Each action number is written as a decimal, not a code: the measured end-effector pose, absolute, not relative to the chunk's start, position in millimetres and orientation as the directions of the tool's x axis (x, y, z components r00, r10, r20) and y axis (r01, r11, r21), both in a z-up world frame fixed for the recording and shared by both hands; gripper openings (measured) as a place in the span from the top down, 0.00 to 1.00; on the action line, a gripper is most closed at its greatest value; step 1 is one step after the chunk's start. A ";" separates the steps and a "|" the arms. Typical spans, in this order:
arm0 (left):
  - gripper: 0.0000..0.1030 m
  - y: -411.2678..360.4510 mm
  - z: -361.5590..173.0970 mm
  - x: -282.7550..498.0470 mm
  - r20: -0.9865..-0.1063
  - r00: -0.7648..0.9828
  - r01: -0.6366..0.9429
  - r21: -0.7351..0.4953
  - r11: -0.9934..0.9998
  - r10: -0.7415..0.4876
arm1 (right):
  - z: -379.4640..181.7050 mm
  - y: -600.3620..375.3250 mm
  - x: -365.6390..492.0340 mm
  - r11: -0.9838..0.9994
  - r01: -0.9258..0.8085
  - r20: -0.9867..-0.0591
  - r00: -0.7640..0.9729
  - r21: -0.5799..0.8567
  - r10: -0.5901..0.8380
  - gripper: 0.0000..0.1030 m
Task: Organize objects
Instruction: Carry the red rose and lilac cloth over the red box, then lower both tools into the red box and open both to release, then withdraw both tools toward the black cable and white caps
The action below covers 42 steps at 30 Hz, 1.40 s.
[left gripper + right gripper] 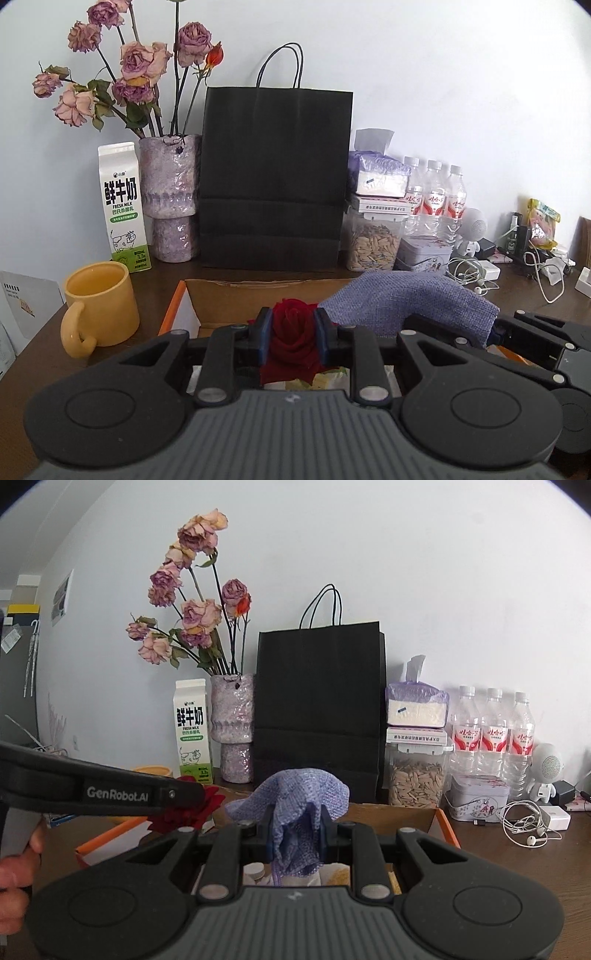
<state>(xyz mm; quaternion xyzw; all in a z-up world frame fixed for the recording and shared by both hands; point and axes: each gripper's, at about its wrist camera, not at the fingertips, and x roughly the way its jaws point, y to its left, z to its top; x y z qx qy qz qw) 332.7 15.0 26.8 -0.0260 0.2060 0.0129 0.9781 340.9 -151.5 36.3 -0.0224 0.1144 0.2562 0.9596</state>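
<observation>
Above the open box (pixel 207 295), the left gripper (pixel 294 334) pinches a red rose (pixel 293 332) while the right gripper (pixel 295 840) pinches a blue pouch (pixel 299 812).

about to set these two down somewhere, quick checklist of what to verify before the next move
1. Left gripper shut on the red rose: ok.
2. Right gripper shut on the purple woven pouch: ok.
3. Both items lifted above the cardboard box: ok.
4. The two grippers apart from each other: cannot tell, they sit close side by side.
5. Bare table beside the yellow mug: ok.
6. Rose petals uncrushed: cannot tell.
</observation>
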 end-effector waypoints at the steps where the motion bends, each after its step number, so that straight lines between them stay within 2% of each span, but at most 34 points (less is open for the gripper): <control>1: 0.76 15.8 24.7 337.1 -0.410 0.912 -0.037 -0.044 0.998 0.016 | 33.6 -150.3 345.0 0.868 -0.496 -0.238 0.842 0.015 0.485 0.81; 8: 0.76 13.0 12.2 352.7 -0.436 0.900 -0.035 -0.012 0.999 0.027 | 24.2 -149.1 358.5 0.867 -0.498 -0.269 0.833 0.019 0.484 0.81; 10: 0.73 13.6 9.3 353.4 -0.439 0.898 -0.052 -0.010 0.999 0.042 | 22.0 -150.2 360.0 0.868 -0.497 -0.286 0.828 0.025 0.483 0.73; 11: 0.64 14.2 7.9 353.0 -0.438 0.897 -0.069 -0.006 0.998 0.059 | 20.9 -151.1 360.4 0.871 -0.491 -0.297 0.828 0.026 0.475 0.68; 12: 0.43 14.5 6.3 352.2 -0.438 0.896 -0.084 0.000 0.996 0.076 | 19.7 -151.7 360.5 0.874 -0.485 -0.307 0.828 0.025 0.469 0.48; 13: 0.30 14.6 4.8 351.6 -0.440 0.893 -0.100 0.008 0.995 0.093 | 18.1 -152.9 360.8 0.878 -0.478 -0.318 0.828 0.028 0.461 0.19; 14: 0.09 15.1 3.7 350.8 -0.437 0.892 -0.118 0.016 0.993 0.113 | 16.6 -153.8 361.0 0.883 -0.469 -0.327 0.830 0.030 0.452 0.06; 15: 0.00 14.7 3.2 349.6 -0.428 0.895 -0.134 0.022 0.991 0.130 | 14.8 -154.5 360.9 0.890 -0.456 -0.333 0.835 0.028 0.438 0.00; 25: 0.00 11.4 3.6 349.5 -0.436 0.891 -0.130 0.025 0.991 0.128 | 11.2 -157.8 361.6 0.902 -0.430 -0.345 0.843 0.031 0.413 0.00; 42: 0.00 12.0 8.6 332.9 -0.432 0.895 -0.117 0.013 0.993 0.111 | 14.9 -165.0 344.3 0.910 -0.414 -0.314 0.863 0.010 0.396 0.00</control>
